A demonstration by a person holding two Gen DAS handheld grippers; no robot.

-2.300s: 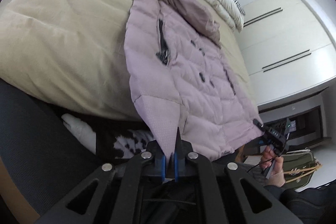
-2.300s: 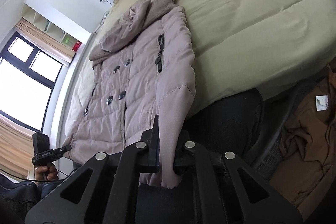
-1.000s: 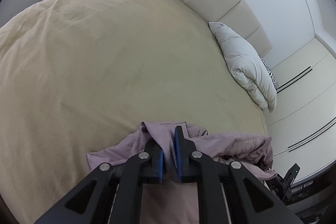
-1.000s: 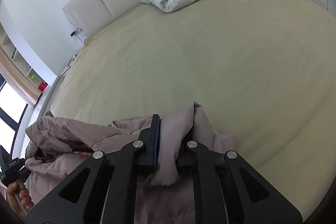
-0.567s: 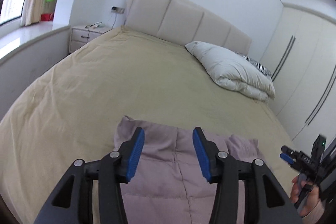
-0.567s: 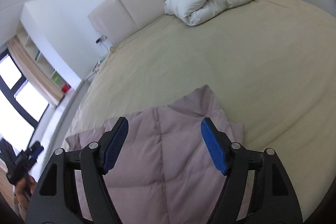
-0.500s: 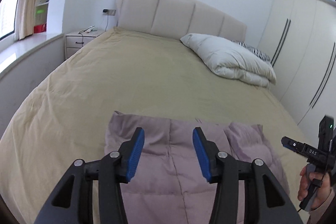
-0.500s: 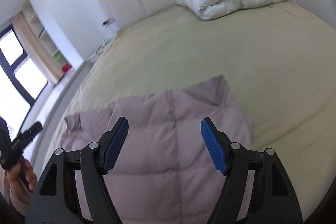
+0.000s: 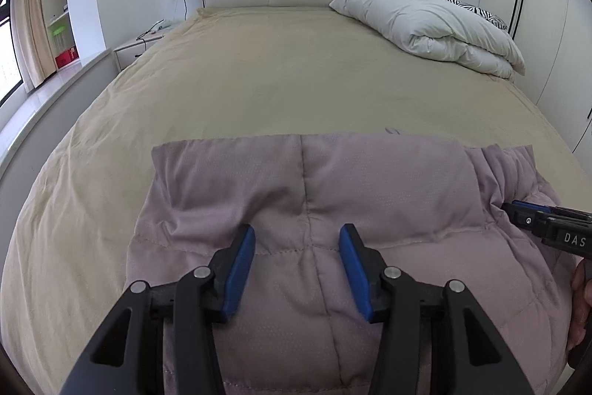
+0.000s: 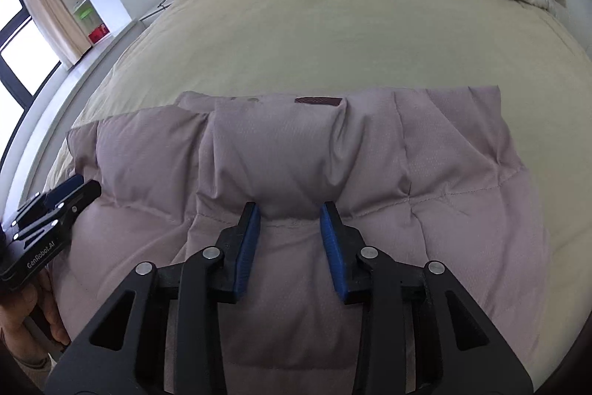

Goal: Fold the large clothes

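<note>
The folded jacket [image 9: 333,210] lies on the bed [image 9: 277,80] at its 6 o'clock edge. The left gripper [image 9: 298,247] hangs released over it. The right gripper [image 10: 290,223] is closing, a fabric ridge between its pads.

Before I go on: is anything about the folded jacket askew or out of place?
Mostly tidy. The pink jacket lies folded on the beige bedspread, but at its right end in the left wrist view a bunched, puckered part juts out past the straight top edge. Nothing is spilled or damaged that I can see.
</note>
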